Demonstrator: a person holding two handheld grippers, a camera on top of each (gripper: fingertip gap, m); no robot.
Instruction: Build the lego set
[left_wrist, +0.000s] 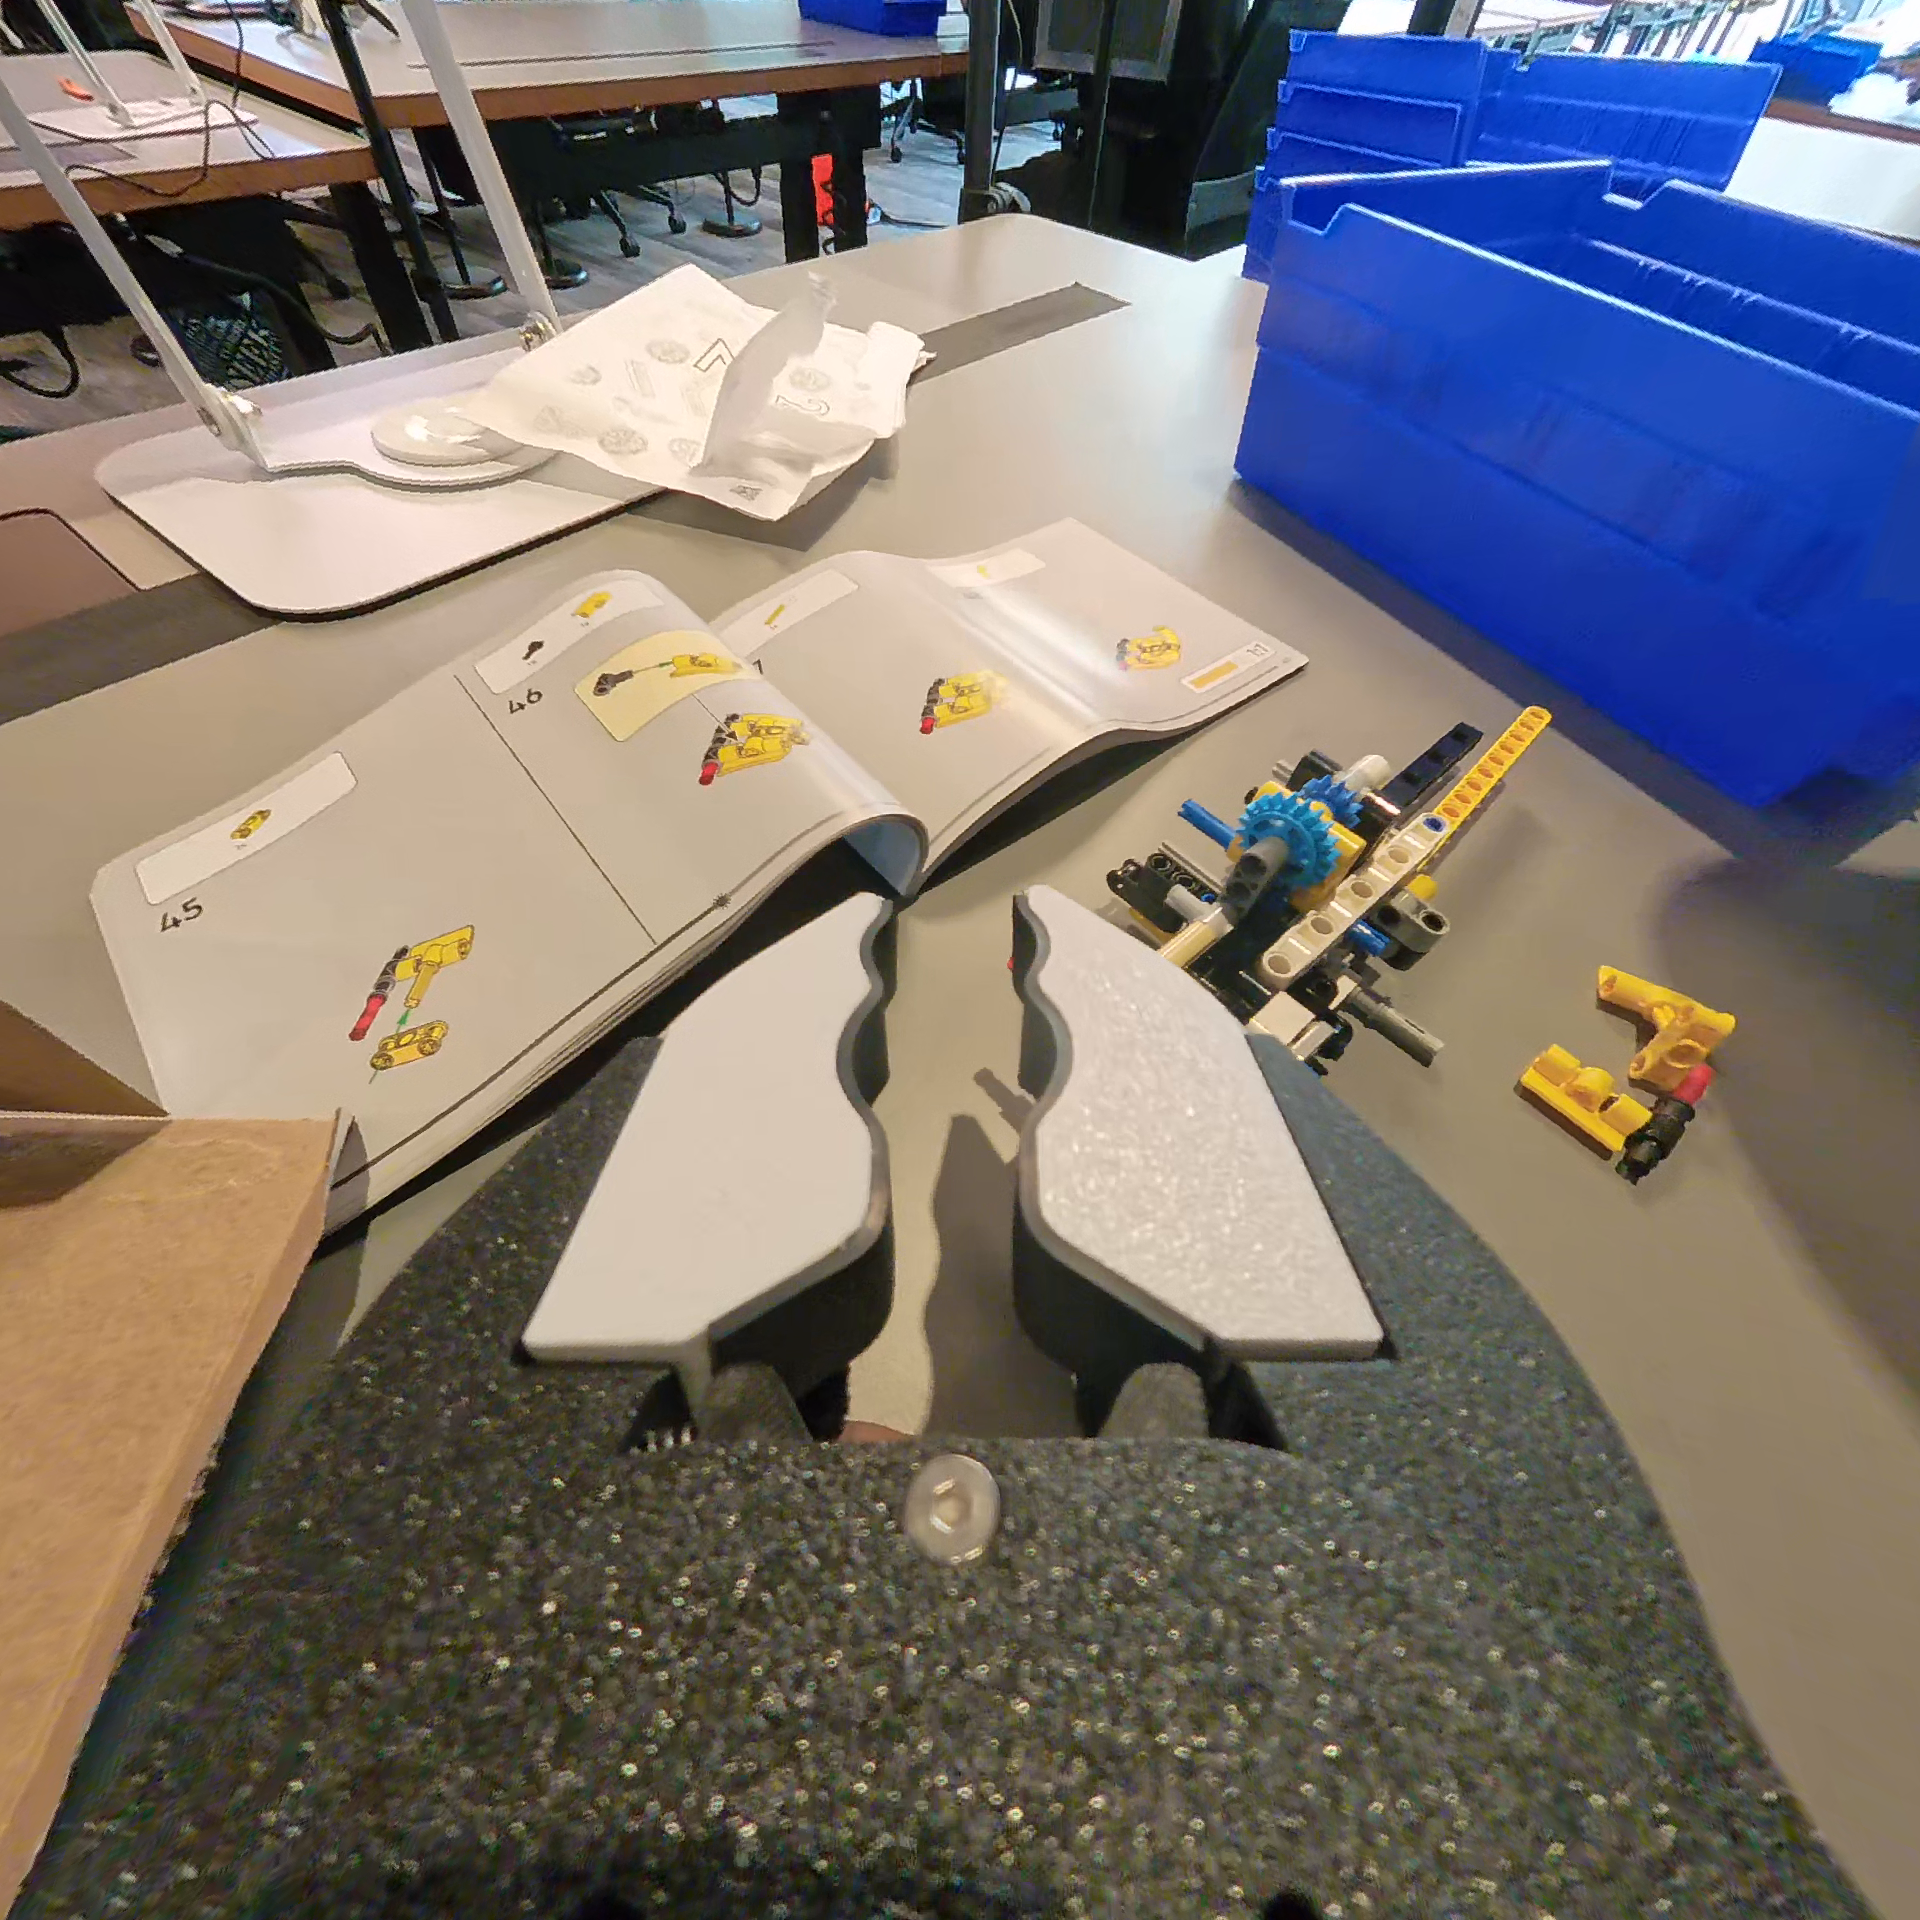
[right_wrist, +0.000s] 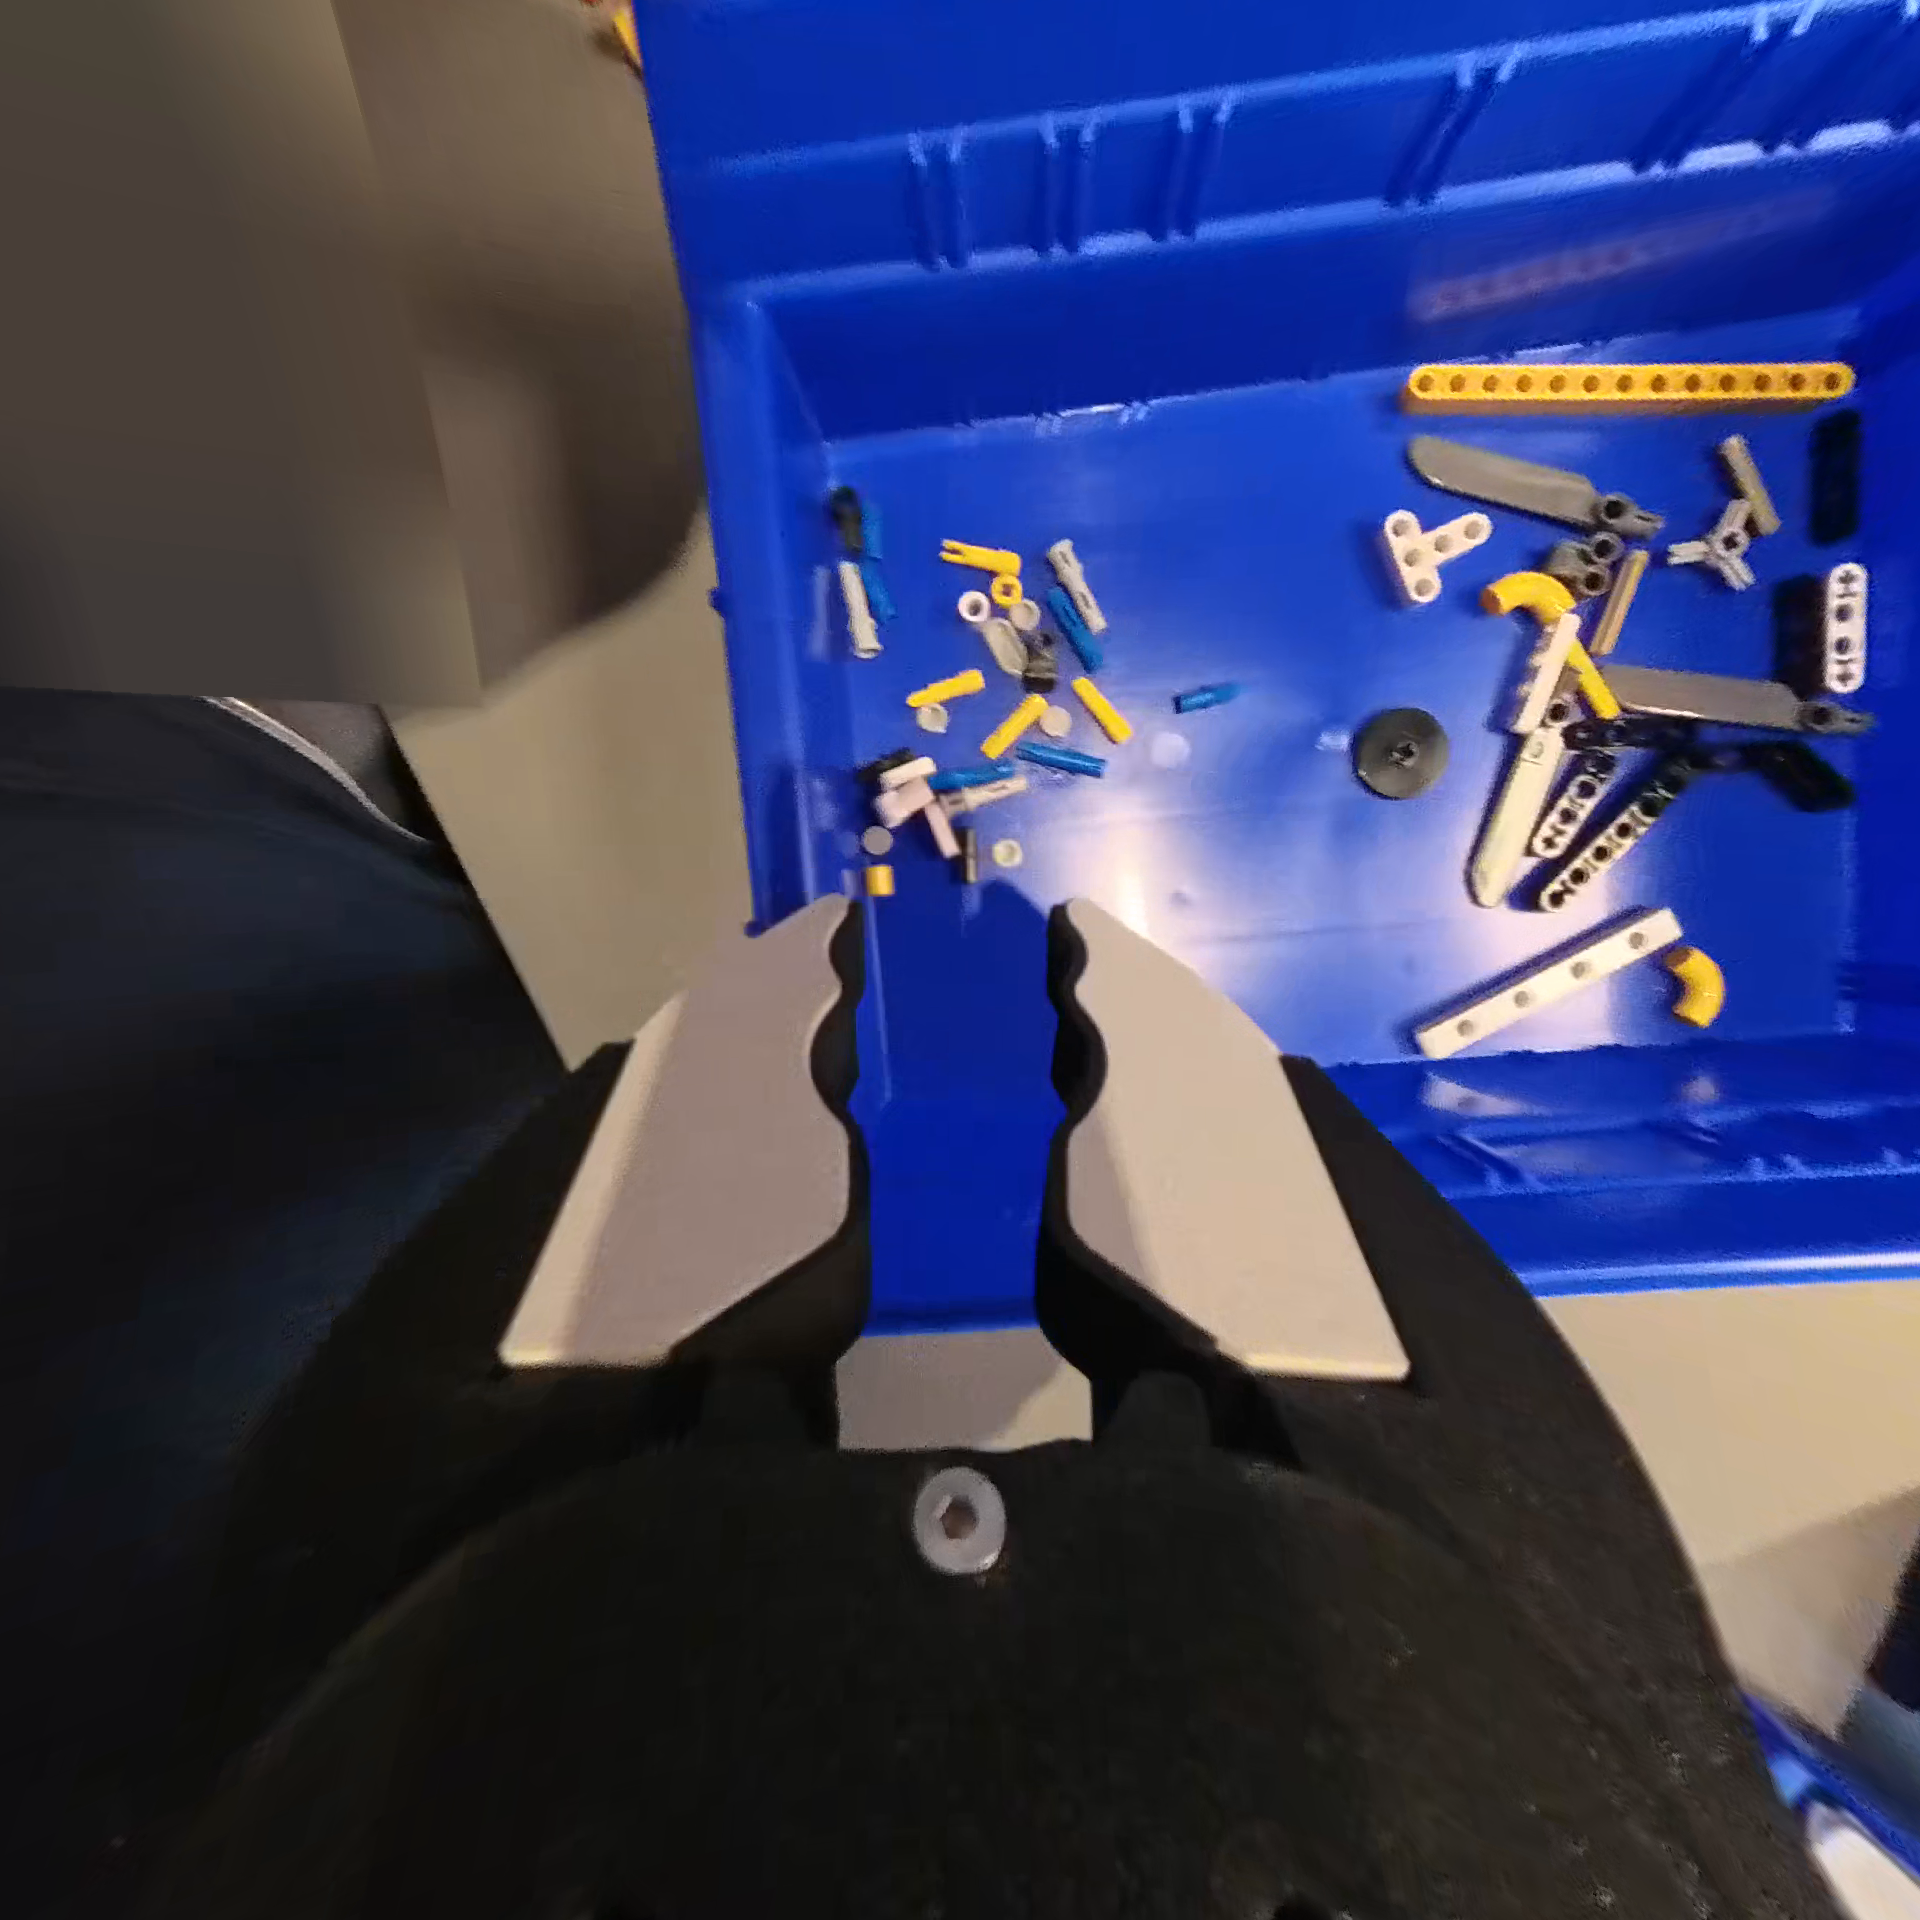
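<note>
Over a grey table (left_wrist: 1039, 343), mid-build: left gripper (left_wrist: 951, 920) hovering with fingers spread and empty, just short of the open instruction booklet (left_wrist: 582, 790). Beside it, to the right, the half-built lego assembly (left_wrist: 1320, 883) of white and yellow beams with a blue gear on an axle; nearer the table edge, a small yellow sub-assembly (left_wrist: 1621, 1070) tipped with a red and black pin, well apart from the gripper. Across at the blue bin (right_wrist: 1299, 1122), right gripper (right_wrist: 954, 914) poised above the near wall, fingers likewise spread, nothing between them. On the bin floor, a scatter of small pins (right_wrist: 997, 686) in blue, yellow and grey to the left; longer beams (right_wrist: 1600, 810) and a long yellow beam (right_wrist: 1631, 382) to the right. Light, rigid, smooth plastic by the look of it (likely to skid or roll under a glancing touch). Probably best pinched across the flat sides of a beam, or square across a pin's middle; the assembly likely safest held by its white beam, clear of gear and protruding axles.
</note>
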